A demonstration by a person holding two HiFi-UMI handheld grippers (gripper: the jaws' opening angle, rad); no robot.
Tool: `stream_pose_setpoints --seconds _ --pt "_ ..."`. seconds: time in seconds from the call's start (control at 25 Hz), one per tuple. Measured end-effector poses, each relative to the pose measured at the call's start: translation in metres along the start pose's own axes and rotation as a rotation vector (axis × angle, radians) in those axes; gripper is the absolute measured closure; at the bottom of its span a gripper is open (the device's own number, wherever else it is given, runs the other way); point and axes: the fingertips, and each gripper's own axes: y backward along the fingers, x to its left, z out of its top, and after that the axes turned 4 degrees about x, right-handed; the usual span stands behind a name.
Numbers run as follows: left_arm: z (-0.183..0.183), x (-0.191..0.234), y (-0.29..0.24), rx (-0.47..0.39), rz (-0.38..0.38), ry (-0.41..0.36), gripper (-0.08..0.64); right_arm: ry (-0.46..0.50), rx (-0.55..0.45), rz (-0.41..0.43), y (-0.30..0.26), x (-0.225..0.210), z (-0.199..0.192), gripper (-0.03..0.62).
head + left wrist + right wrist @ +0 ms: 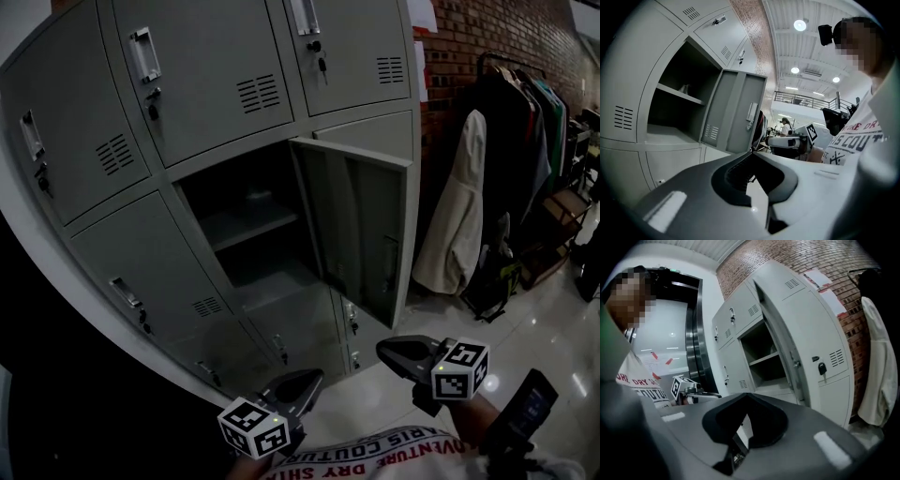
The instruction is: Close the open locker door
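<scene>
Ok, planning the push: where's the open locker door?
Head view, centre-right: the open locker door stands out right of its compartment, left of the pale coat.

**Only the shirt print can be read**

The person's white T-shirt (pixel 375 457) carries red and dark lettering, cut off at the edges: "ARIS COUTUR" in the head view and "DRY" in the right gripper view. White paper sheets (pixel 820 280) on the red brick wall bear print too small to read.

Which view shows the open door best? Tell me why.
Head view: the door is seen whole, swung out, its inner face plain. The left gripper view shows the door from low down, inner face too. The right gripper view catches the door nearly edge-on.
</scene>
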Motion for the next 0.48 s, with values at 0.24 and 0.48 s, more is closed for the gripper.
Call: stream_pose_setpoints --seconds 0.24,0.48 --pt "0.008 0.014 -0.007 0.004 -0.028 -0.012 0.557 0.034 -0.116 -0.155 0.031 -0.048 0.045 0.6" --pt "0.014 0.021 -0.01 0.006 -0.049 -0.028 0.557 0.113 -0.213 -0.299 0.049 -0.097 0.092 0.6"
